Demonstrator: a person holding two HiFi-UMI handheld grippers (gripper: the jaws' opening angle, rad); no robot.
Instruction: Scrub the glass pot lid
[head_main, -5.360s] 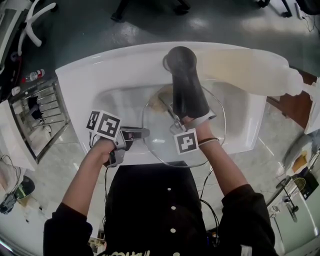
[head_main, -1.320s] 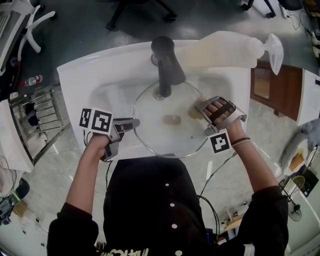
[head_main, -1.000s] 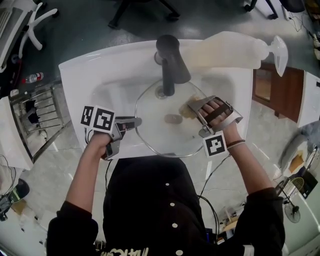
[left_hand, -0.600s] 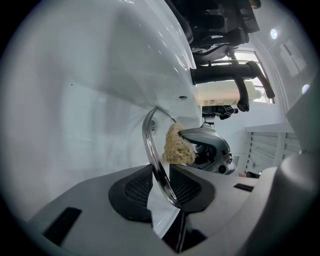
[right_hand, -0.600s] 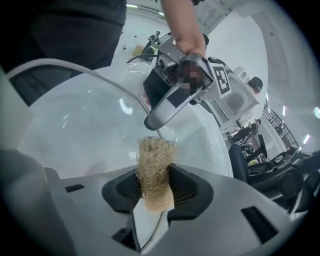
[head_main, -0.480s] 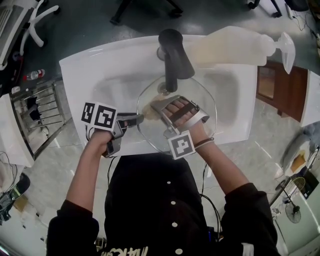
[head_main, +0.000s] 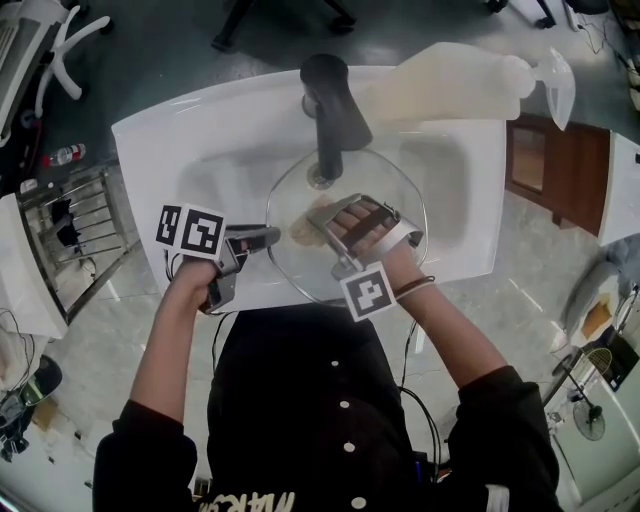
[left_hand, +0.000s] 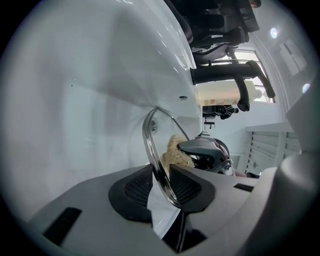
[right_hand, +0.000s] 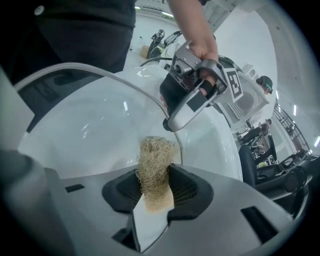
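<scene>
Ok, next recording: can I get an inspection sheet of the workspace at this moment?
Surface: white sink with a black tap over the basin.
Job's things: round clear glass pot lid held over the basin; tan fibrous scrub pad lies against the glass.
Clutter: translucent spray bottle lying along the sink's back edge.
Grippers: left gripper clamped on the lid's rim; right gripper shut on the pad.
Cables: thin dark cables hang below the hands.
Surroundings: metal wire rack at the left, brown wooden cabinet at the right.
</scene>
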